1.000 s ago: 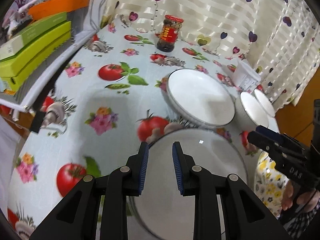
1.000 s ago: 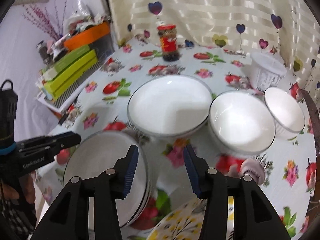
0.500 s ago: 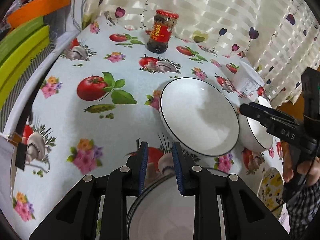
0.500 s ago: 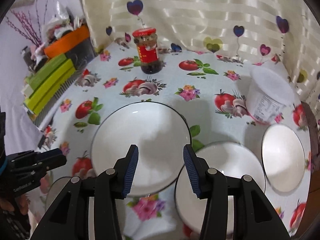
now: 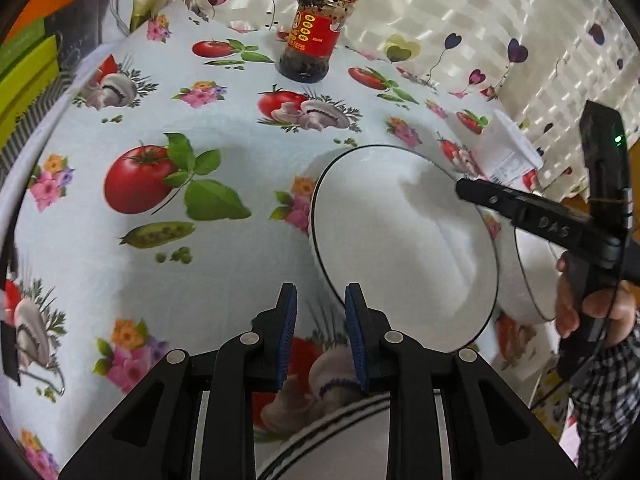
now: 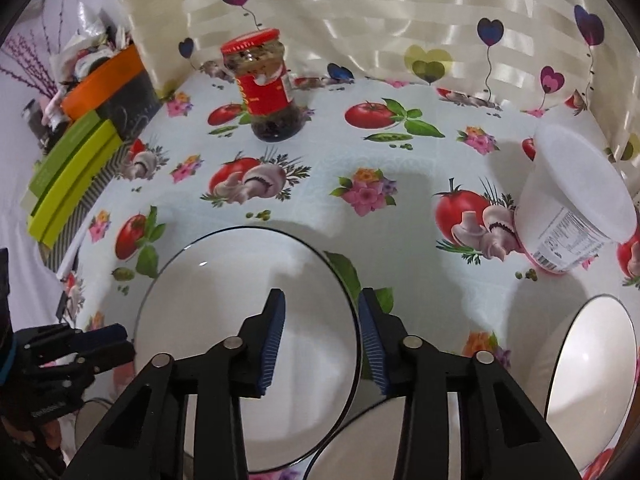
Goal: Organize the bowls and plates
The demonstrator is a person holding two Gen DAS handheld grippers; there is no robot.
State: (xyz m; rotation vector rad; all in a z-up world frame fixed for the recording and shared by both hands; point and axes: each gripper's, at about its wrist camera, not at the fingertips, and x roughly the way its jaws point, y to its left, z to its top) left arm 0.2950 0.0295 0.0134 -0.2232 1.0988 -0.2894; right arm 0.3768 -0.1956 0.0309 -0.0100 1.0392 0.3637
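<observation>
my right claw is closing astride the rim of the wide white black-edged bowl to lift it, while my left claw hangs narrowly apart, empty.

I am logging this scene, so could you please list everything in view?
Large bowl: one, white, dark rim, table centre.
Medium bowl: one, white, right of large bowl.
Small bowl: one, white, far right.
Plates: stack, white, near edge.
Sauce jar: one, red lid, by curtain.
Plastic tub: one, white, tilted, right.
Boxes: several, green and orange, left.
Tablecloth: white, tomato print.
Curtain: cream, hearts.
Left claw: jaws narrow, nothing between them.
Right claw: closing, straddling the large bowl's rim.
Hand: checked sleeve.
</observation>
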